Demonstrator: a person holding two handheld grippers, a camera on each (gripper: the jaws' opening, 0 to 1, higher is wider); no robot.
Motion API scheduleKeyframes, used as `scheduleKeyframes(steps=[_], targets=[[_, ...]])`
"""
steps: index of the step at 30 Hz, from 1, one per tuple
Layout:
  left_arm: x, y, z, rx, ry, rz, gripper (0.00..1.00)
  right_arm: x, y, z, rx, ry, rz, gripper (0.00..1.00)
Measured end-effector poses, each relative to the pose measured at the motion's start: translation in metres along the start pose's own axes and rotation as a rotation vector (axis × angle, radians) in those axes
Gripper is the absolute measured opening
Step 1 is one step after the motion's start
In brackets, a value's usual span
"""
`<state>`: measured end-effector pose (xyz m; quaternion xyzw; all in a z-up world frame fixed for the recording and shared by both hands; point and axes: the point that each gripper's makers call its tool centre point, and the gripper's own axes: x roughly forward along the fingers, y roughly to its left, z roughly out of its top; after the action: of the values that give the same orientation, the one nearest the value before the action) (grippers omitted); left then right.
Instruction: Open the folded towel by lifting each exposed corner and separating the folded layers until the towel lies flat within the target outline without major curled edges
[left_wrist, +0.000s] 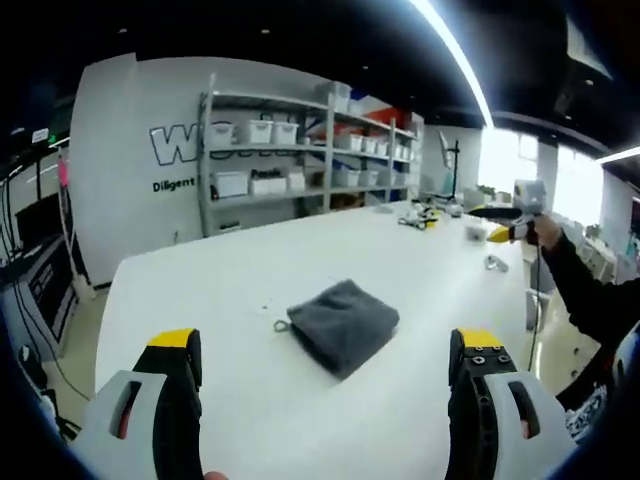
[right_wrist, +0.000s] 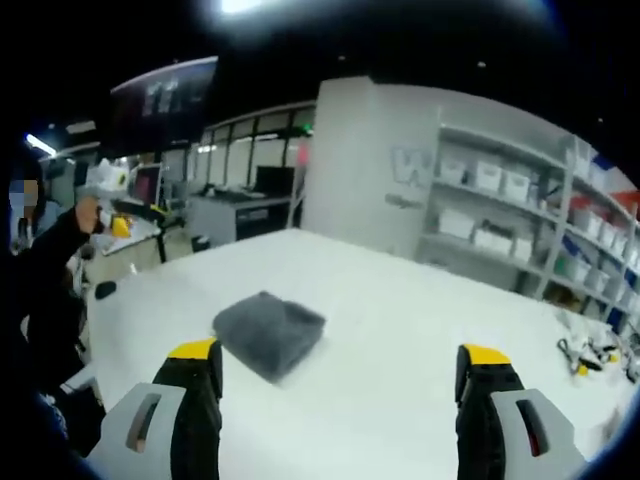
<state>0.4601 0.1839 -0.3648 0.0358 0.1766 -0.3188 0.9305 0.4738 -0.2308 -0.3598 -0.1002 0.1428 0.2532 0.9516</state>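
progress: nothing done yet as far as I can judge; the towel is a compact folded bundle, no layer lifted, no corner peeled.
left to do: all of it: lift each exposed corner, separate the layers, spread flat inside the target outline. No outline readable on the white table in either view.
towel: dark grey, folded thick, near the middle of the table top; a small loop or tag sticks out at its left edge in the left gripper view.
left gripper: jaws wide apart, nothing between them, off the towel; towel lies ahead, between the two jaws' lines, a bit farther in.
right gripper: jaws wide apart too, empty; towel sits ahead, just beyond the left jaw tip, not touched.
clutter: small tools at the table's far end, well apart from the towel.
background: shelving with bins; a person at the table's side holds another gripper.
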Motion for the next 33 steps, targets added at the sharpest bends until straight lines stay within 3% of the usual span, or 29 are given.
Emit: scheduleKeyframes(steps=[12,15,26,33], targets=[[0.004,0.0,0.014,-0.04,-0.011,-0.031,1.0,0.008,0.004,0.005,-0.002,0.026,0.053,0.99],[0.006,0.001,0.017,-0.052,-0.009,-0.031,1.0,0.009,0.003,0.006,-0.04,0.05,0.062,0.99],[0.016,0.014,0.025,-0.072,0.017,-0.023,1.0,0.018,-0.008,0.037,-0.018,0.029,0.075,0.99],[0.024,0.02,0.033,-0.095,0.031,-0.027,1.0,0.032,-0.017,0.039,-0.001,0.047,0.083,0.95]])
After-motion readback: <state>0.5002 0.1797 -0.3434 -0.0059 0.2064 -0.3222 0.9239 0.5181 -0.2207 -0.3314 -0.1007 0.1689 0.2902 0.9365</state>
